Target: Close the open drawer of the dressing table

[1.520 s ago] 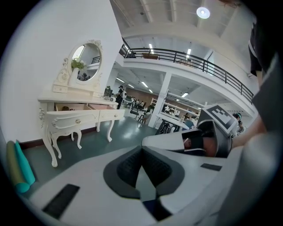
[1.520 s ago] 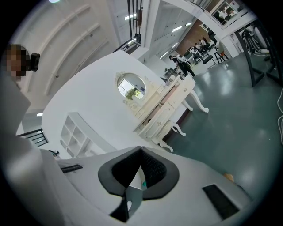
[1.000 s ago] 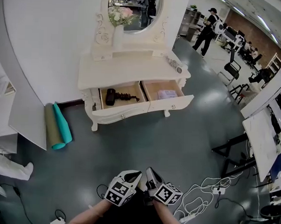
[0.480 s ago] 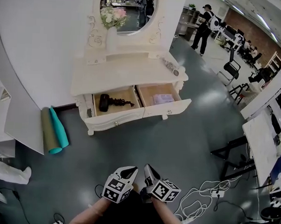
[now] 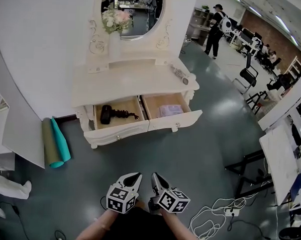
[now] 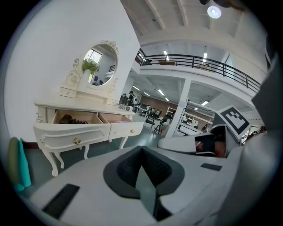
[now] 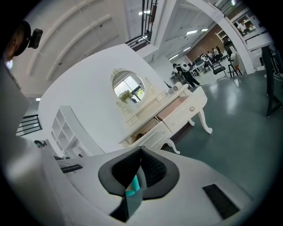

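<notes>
The cream dressing table (image 5: 132,76) stands against the white wall, with both drawers pulled out. A black hair dryer (image 5: 107,114) lies in the left drawer (image 5: 117,133). The right drawer (image 5: 173,122) holds a pale packet (image 5: 169,111). My left gripper (image 5: 134,177) and right gripper (image 5: 155,177) are side by side low in the head view, near the person's body and far from the table. Both are shut on nothing. The left gripper view shows its jaws (image 6: 141,150) closed, with the open drawers (image 6: 75,134) beyond. The right gripper (image 7: 141,151) points toward the table (image 7: 177,101).
Teal and olive rolls (image 5: 57,147) lie on the floor left of the table. A white panel (image 5: 20,131) leans at the left. Cables (image 5: 216,214) and a black stand (image 5: 248,171) are at the right. A vase of flowers (image 5: 114,28) stands on the tabletop. People stand far behind.
In the head view the dressing table has slid down and to the left. Both grippers have shifted slightly left. The drawers are still open and the jaws still shut.
</notes>
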Available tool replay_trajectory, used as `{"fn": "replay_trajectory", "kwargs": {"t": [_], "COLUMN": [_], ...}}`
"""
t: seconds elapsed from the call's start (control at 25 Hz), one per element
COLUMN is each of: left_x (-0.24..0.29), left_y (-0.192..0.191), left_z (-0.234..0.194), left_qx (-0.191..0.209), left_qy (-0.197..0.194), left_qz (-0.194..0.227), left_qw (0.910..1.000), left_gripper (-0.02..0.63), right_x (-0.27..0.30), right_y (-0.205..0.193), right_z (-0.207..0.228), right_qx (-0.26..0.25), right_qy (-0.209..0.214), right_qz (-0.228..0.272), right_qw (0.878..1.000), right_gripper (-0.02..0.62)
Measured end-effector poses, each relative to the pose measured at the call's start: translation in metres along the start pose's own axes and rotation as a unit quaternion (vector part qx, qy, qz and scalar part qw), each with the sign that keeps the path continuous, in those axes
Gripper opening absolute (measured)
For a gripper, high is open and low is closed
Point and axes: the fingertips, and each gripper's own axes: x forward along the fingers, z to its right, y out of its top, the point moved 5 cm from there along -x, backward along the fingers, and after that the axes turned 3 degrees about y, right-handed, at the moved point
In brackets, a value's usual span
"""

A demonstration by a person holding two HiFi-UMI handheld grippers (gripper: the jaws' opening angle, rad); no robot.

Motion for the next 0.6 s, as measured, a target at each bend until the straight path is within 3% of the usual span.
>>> {"fn": "replay_trajectory", "kwargs": {"t": [0.32, 0.6], "left_x": [0.024, 0.023], "left_y": [0.025, 0.028], "left_z": [0.006, 0.014], "left_qx": [0.012, 0.026], "left_qy": [0.012, 0.012], "left_qz": [0.056, 0.058], "left_qw": [0.9983, 0.9979], "left_gripper": [0.018, 0.018], "right_x": [0.01, 0.013], "right_y": [0.031, 0.029], "right_z": [0.015, 0.008], "right_qx": [-0.043, -0.048], "right_qy": [0.014, 0.026], "right_qz": [0.019, 0.023], "right_qw": [0.999, 0.998], "right_gripper": [0.025, 0.025]}}
